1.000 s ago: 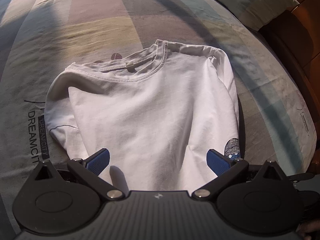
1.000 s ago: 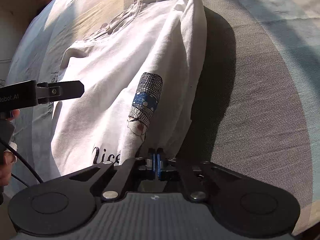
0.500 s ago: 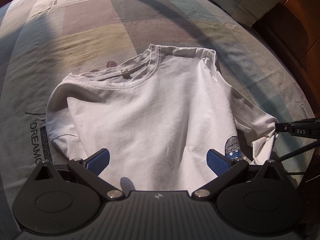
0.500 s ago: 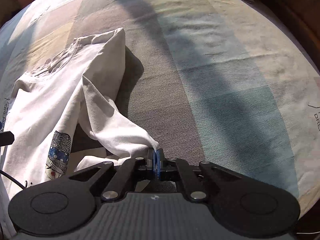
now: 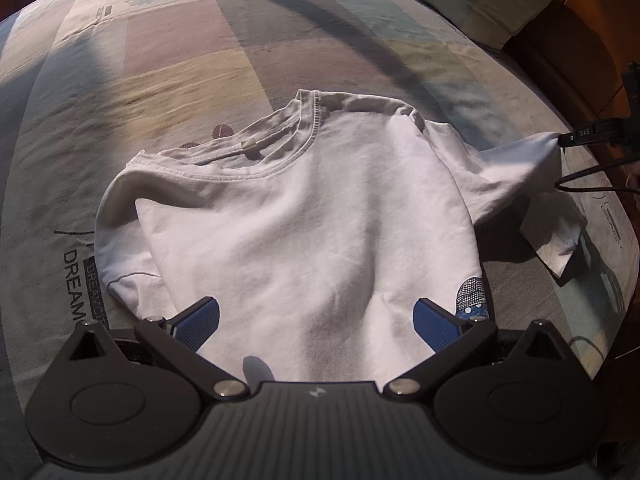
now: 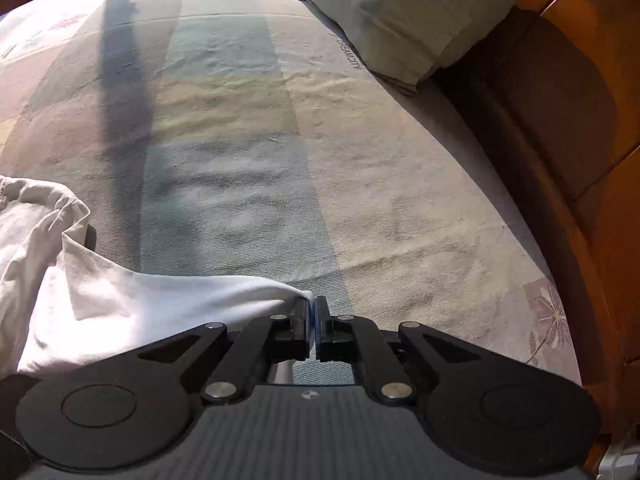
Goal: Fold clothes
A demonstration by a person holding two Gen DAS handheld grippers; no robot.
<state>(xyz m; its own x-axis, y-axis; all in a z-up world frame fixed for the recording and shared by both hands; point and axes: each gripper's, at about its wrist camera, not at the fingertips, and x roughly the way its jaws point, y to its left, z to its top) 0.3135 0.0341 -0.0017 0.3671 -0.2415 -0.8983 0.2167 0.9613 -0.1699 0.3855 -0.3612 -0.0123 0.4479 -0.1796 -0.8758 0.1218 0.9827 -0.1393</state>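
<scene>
White t-shirt [image 5: 304, 216] flat on bed [image 5: 168, 64], collar toward pillow [image 6: 404, 8]. Sleeve [image 6: 168, 300] on shirt's right side stretched outward, lifted off bed, pinched in right gripper [image 6: 313, 312], fingers closed on it. Left gripper [image 5: 316, 318] over shirt's lower part, fingers [image 5: 198, 318] spread wide, holding nothing.
</scene>
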